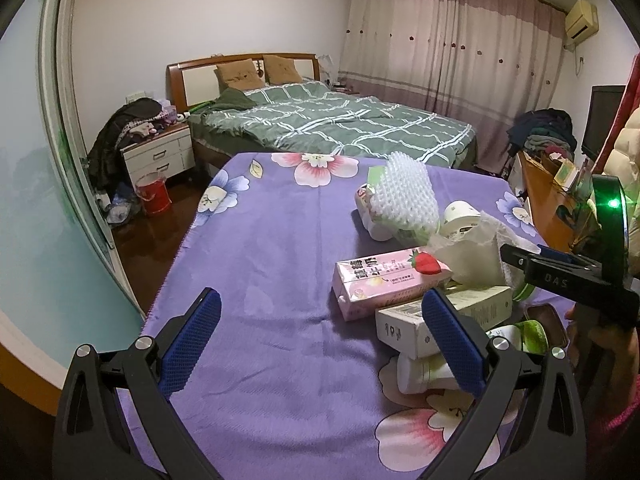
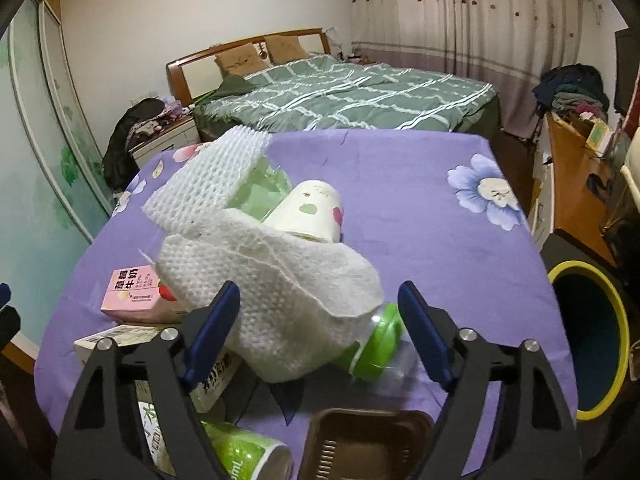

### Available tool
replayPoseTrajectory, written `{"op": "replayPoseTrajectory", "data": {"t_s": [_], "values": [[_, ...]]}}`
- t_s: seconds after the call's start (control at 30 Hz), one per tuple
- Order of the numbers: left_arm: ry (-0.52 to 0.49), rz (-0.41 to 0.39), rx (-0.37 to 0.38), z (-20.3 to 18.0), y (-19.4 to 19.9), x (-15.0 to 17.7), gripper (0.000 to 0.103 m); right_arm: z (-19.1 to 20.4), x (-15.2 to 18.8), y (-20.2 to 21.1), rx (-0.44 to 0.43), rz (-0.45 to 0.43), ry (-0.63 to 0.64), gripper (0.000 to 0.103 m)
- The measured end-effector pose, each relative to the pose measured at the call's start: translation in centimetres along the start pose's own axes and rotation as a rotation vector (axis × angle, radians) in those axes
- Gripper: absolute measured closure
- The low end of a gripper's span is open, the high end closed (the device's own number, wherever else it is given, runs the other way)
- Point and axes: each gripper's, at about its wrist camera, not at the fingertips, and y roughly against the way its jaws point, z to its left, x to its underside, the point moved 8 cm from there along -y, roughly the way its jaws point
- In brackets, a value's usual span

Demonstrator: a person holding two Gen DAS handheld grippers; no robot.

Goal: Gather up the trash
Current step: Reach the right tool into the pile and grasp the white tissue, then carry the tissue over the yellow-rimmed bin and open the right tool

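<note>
Trash lies on a table with a purple flowered cloth (image 1: 272,248). A white paper towel (image 2: 280,280) drapes over a clear bottle with a green label (image 2: 380,344). Behind them are a paper cup (image 2: 312,212) and white foam netting (image 2: 212,184). A pink strawberry milk carton (image 1: 384,280) and a white box (image 1: 404,328) lie at the left of the pile. My right gripper (image 2: 320,328) is open, its jaws on either side of the towel and bottle. My left gripper (image 1: 320,340) is open and empty, just left of the white box. A yellow-rimmed bin (image 2: 592,340) stands right of the table.
A brown plastic tray (image 2: 368,436) and a green-labelled cup (image 2: 244,456) lie at the table's near edge. A bed (image 1: 340,120) stands beyond the table, a nightstand (image 1: 160,156) and red bucket (image 1: 152,196) to its left. A wooden desk (image 2: 576,184) stands on the right.
</note>
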Motion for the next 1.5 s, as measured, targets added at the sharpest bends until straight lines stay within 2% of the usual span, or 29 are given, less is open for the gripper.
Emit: {"op": "replayPoseTrajectory", "data": {"t_s": [0.1, 0.17, 0.2, 0.27, 0.37, 0.6, 0.77, 0.97, 1.2, 1.5], "values": [[0.003, 0.009, 0.009, -0.1, -0.7, -0.1, 0.004, 0.4, 0.0, 0.0, -0.030, 0.009, 0.005, 0.047], [0.002, 0.012, 0.012, -0.2, -1.0, -0.1, 0.004, 0.4, -0.1, 0.5, -0.036, -0.001, 0.002, 0.067], [0.001, 0.013, 0.012, -0.2, -1.0, -0.1, 0.004, 0.4, -0.3, 0.9, -0.041, -0.015, -0.003, 0.071], [0.003, 0.015, 0.011, -0.2, -1.2, -0.1, 0.004, 0.5, -0.7, 1.6, -0.045, -0.042, -0.006, 0.087], [0.004, 0.019, 0.015, -0.3, -1.5, -0.1, 0.004, 0.6, -1.4, 2.8, -0.050, -0.078, -0.005, 0.100], [-0.004, 0.019, 0.019, -0.4, -1.5, 0.1, 0.004, 1.5, -3.1, 6.0, -0.072, -0.146, 0.014, 0.102], [-0.004, 0.013, 0.020, -0.4, -1.4, 0.0, 0.004, 1.7, -5.2, 9.3, -0.082, -0.226, 0.025, 0.102], [-0.007, 0.011, 0.026, -0.6, -1.1, 0.1, 0.004, 0.6, -7.0, 12.3, -0.046, -0.292, 0.025, 0.102], [-0.009, 0.012, 0.029, -0.8, -0.8, 0.1, 0.004, -3.7, -8.7, 14.6, 0.050, -0.346, -0.015, 0.102], [-0.033, 0.010, 0.053, -3.1, -1.2, -0.7, 0.004, -12.2, -8.9, 16.1, 0.202, -0.359, -0.107, 0.102]]}}
